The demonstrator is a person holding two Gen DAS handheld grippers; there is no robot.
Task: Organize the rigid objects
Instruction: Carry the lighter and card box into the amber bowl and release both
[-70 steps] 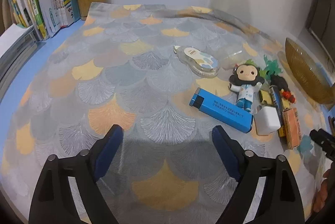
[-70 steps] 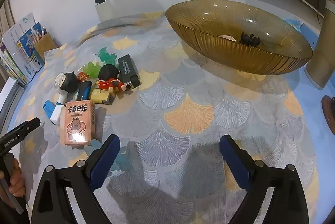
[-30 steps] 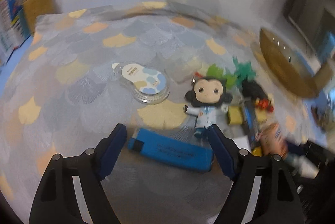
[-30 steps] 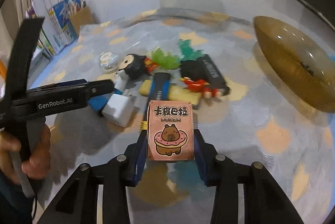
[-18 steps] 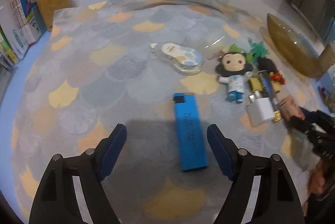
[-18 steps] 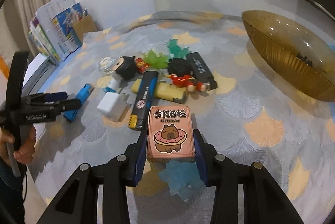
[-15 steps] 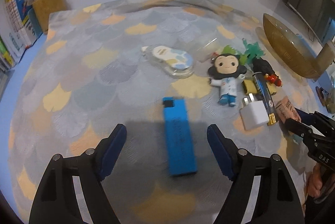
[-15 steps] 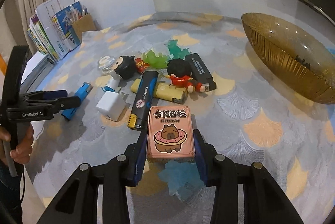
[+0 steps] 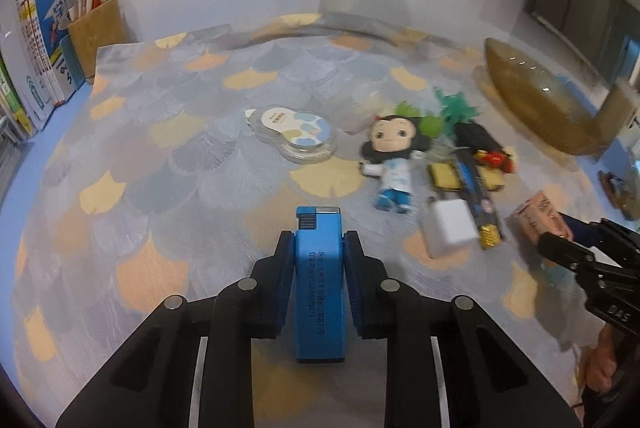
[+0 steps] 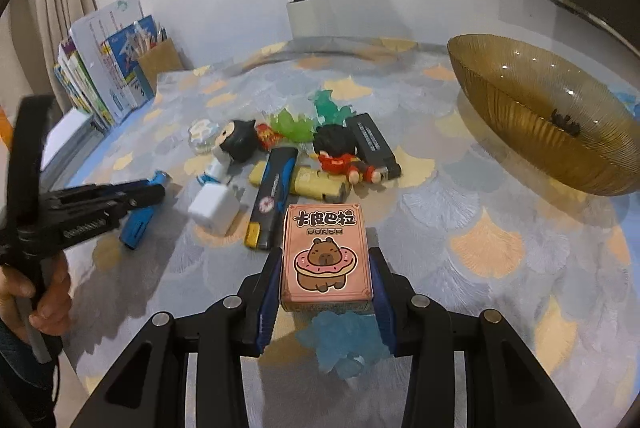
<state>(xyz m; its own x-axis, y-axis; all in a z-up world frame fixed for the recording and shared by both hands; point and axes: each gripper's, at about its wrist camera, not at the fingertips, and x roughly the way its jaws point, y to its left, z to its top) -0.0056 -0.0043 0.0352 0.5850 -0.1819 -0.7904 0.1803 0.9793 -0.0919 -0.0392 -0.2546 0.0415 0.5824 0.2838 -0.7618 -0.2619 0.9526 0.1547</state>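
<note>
My left gripper is shut on a blue lighter, its far end sticking out past the fingertips. The same gripper and lighter show at the left of the right wrist view. My right gripper is shut on a pink card box with a capybara picture, also seen in the left wrist view. A pile of small things lies on the patterned cloth: a monkey doll, a white charger cube, a dark blue lighter, a yellow lighter, a black lighter.
An amber glass bowl with a small dark item inside stands at the right. A clear oval case lies mid-cloth. A blue translucent toy lies under my right gripper. Books and a pen holder stand at the far left.
My left gripper has closed on the blue lighter, which lay loose between its open fingers before. My right gripper keeps hold of the card box.
</note>
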